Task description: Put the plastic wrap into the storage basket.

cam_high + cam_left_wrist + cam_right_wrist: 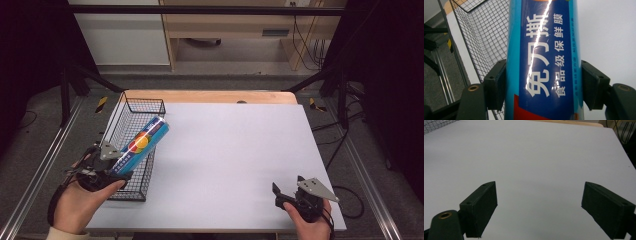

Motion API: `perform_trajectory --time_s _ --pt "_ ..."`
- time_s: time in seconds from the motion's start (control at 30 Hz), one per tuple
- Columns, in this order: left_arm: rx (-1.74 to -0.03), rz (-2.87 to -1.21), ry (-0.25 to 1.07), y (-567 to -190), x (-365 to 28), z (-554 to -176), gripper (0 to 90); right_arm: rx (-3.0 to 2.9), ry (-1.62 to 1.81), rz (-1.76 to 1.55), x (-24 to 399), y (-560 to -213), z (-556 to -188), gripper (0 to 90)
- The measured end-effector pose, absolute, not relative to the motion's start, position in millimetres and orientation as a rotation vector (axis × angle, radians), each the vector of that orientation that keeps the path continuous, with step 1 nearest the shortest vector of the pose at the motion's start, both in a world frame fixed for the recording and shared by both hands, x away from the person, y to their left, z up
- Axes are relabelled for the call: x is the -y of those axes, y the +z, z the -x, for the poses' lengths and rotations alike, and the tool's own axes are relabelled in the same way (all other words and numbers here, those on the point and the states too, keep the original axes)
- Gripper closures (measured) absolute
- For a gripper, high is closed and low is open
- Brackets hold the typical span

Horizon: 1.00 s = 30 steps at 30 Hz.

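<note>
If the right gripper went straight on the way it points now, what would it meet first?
Probably nothing: the right gripper stands open over bare white table, and the way ahead looks free up to the far edge.

Both claws are black: the left claw carries a grey 3-cornered plate and a black cable trailing past a cream sleeve cuff. The right claw wears the same plate. Its blocky, matt pads show small screw holes and a brass bushing.
</note>
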<state>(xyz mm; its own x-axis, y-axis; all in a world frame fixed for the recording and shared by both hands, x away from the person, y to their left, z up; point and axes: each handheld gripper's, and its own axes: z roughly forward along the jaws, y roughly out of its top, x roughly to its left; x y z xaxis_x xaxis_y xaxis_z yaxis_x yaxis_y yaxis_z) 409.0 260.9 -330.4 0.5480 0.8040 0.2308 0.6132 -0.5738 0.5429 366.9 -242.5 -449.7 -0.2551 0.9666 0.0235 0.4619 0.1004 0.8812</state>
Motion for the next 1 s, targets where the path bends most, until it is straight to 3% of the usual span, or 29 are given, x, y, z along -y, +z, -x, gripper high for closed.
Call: perform_trajectory --time_s 1.0 --pt "-1.401 -2.378 0.657 -343 -275 -441 32.2 -1.828 1.101 -1.360 235 -449 -367 13.0"
